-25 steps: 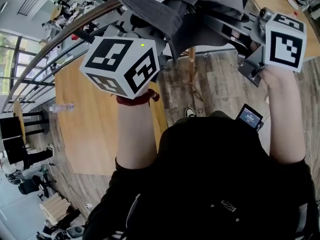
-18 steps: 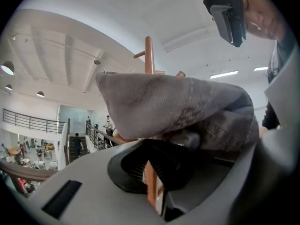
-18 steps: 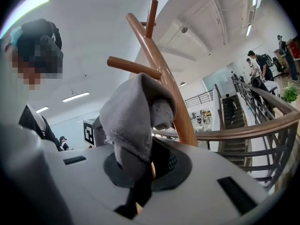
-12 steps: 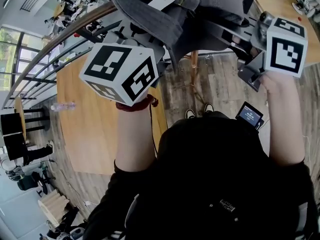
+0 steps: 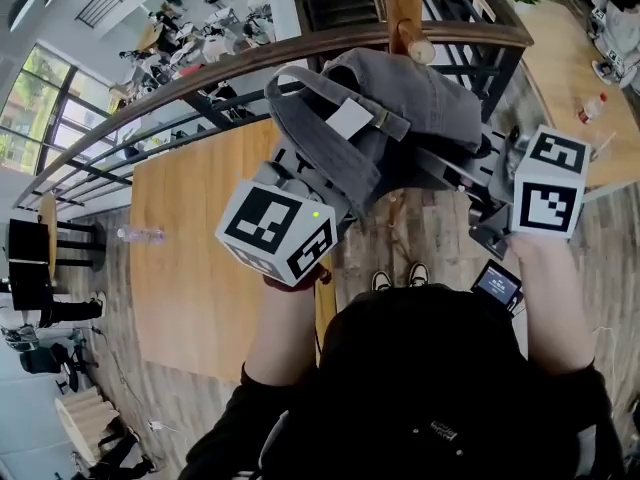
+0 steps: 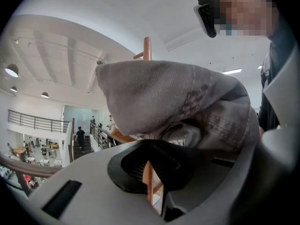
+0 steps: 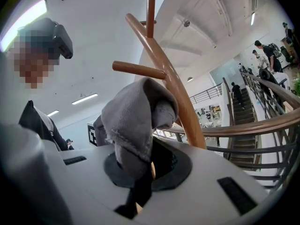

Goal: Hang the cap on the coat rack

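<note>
The grey cap [image 5: 400, 108] hangs between my two grippers just below the wooden top of the coat rack [image 5: 405, 8]. My left gripper [image 5: 335, 183] is shut on the cap's left edge, and in the left gripper view the cap's fabric [image 6: 178, 97] fills the space over the jaws of my left gripper [image 6: 154, 172], with the rack's pole [image 6: 147, 48] behind it. My right gripper [image 5: 450, 163] is shut on the cap's right side. In the right gripper view a fold of the cap [image 7: 136, 116] is pinched in my right gripper [image 7: 138, 182], close to the rack's curved branch [image 7: 173, 78].
A curved wooden railing [image 5: 200, 73] runs behind the rack, with a staircase [image 7: 243, 125] beyond. Far below are a wooden table [image 5: 200, 248] with a water bottle [image 5: 140, 233], and a second table [image 5: 570, 58] at the right. A small screen [image 5: 497, 283] sits at the person's chest.
Both grippers and the cap have dropped lower in the head view and drawn closer together. The rack's wooden top and the railing now show above the cap.
</note>
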`<state>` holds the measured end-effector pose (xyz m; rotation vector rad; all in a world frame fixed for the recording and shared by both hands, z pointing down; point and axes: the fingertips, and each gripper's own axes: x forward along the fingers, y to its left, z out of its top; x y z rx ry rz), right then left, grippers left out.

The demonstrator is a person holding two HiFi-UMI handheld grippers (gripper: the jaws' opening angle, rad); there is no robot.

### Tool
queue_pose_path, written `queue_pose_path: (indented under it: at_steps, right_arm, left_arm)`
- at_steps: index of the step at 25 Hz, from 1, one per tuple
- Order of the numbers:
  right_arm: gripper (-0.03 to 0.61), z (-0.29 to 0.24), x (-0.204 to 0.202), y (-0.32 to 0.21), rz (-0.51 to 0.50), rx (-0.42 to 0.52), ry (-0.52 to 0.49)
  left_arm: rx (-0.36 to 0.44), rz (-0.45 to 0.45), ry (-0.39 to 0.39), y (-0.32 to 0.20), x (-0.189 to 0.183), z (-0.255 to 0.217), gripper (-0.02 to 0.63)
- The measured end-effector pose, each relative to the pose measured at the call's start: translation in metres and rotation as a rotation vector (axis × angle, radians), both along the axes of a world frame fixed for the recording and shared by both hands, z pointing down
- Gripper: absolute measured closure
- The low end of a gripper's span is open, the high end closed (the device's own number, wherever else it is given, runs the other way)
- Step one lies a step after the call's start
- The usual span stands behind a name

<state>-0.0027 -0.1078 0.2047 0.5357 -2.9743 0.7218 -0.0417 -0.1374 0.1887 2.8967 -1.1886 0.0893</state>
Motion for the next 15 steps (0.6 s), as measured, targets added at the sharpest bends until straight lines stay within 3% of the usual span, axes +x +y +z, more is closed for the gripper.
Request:
queue_pose_path:
  at_steps: [9, 15]
  right_arm:
    - [0.549, -0.007, 0.024, 0.049, -0.054, -0.013, -0.067]
    - [0.549, -0.035, 0.049, 0.072, -0.030, 0.002, -0.154]
  left_arm:
    - [0.018, 0.071, 0.004, 0.046, 0.029, -0.004, 0.615]
    - [0.007, 0.189, 0.027, 0.072, 0.071, -0.018, 0.615]
